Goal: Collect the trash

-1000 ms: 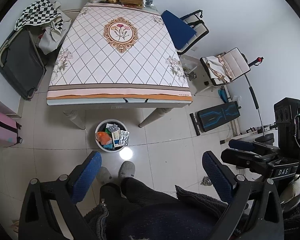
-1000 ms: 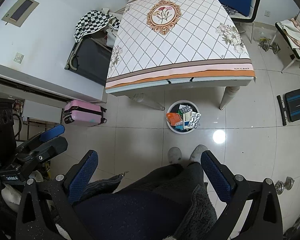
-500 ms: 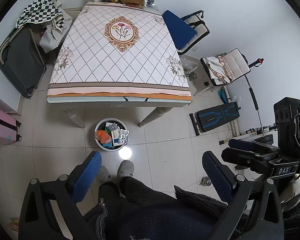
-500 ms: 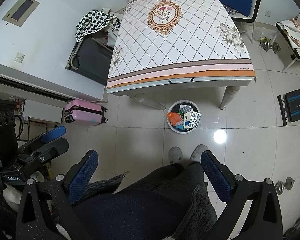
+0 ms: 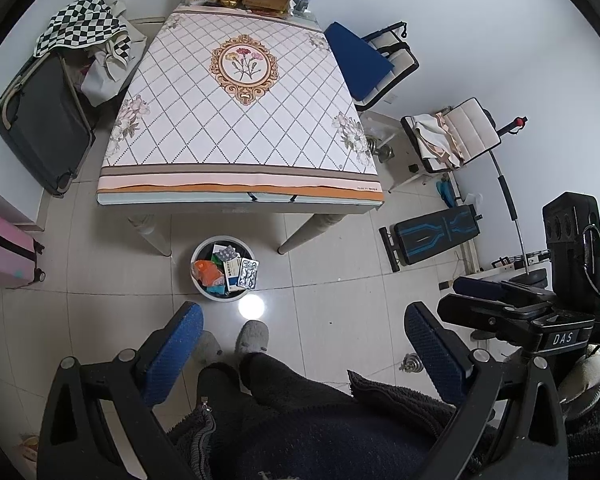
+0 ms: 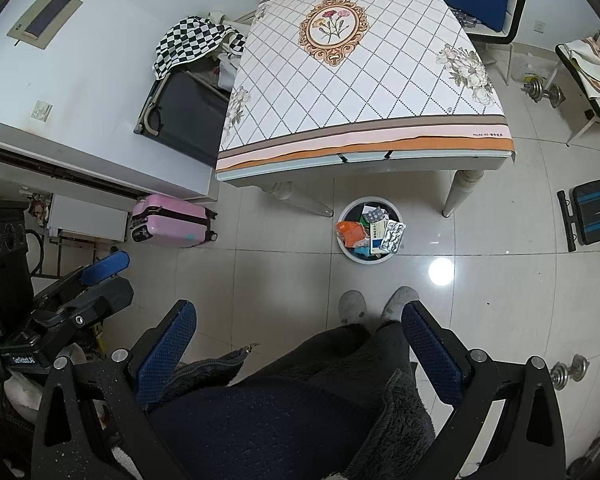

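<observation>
- A tiled floor [image 5: 340, 264] is filling the room, with a bench [image 5: 240, 120] under a diamond-patterned cloth standing ahead; boxes and packets are crowding its far edge, and the rest of the cloth is showing nothing loose.
- Left wrist view: the left gripper [image 5: 300, 344] is hanging high over the person's legs and slippers, its blue fingers spread wide and carrying nothing. The round trash bin [image 5: 225, 268] is sitting on the floor by the bench's near edge, toward 11 o'clock from the gripper and well apart from it. It is holding an orange packet [image 5: 206, 270], a foil blister pack [image 5: 248, 274] leaning over its rim, and small boxes.
- In the same view the right gripper [image 5: 480, 286] is showing at 3 o'clock, seen side-on; here I cannot tell how far it is parted.
- Right wrist view: the right gripper [image 6: 298, 338] is also standing wide open and empty. The bin [image 6: 370, 236] is lying toward 1 o'clock, beyond the slippers.
- Judging from both views, the bin is sitting nearly midway between the grippers, so neither is clearly nearer; any move toward it is calling for a long reach forward and down.
</observation>
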Tool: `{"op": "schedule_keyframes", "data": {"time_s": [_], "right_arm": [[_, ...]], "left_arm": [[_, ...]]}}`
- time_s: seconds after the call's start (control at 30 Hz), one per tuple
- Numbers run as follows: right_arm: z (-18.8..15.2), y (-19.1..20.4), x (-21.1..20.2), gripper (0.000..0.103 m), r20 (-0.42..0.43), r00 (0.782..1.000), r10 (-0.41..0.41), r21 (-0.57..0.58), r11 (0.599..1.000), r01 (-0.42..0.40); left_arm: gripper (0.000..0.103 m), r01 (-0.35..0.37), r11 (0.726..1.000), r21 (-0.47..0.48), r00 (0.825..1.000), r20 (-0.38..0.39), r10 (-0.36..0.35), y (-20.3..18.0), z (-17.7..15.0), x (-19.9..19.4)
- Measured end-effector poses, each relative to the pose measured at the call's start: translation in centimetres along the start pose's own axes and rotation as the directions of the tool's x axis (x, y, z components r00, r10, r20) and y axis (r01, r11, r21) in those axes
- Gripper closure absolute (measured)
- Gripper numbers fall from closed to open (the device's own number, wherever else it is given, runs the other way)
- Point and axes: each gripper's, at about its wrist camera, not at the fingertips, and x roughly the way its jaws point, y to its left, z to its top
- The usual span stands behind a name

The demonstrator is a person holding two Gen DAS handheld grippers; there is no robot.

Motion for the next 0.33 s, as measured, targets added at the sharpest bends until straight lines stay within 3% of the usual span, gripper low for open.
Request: {"op": "schedule_keyframes", "data": {"time_s": [0.33], "right_arm": [[-0.24,-0.12,-0.34,0.000,-0.002,1.000,0.004,-0.015,1.000,-0.004]], "left_arm": [[0.000,-0.004,1.000,-0.003,1.000,0.006,0.004,-0.31,0.06,-0.16]]}}
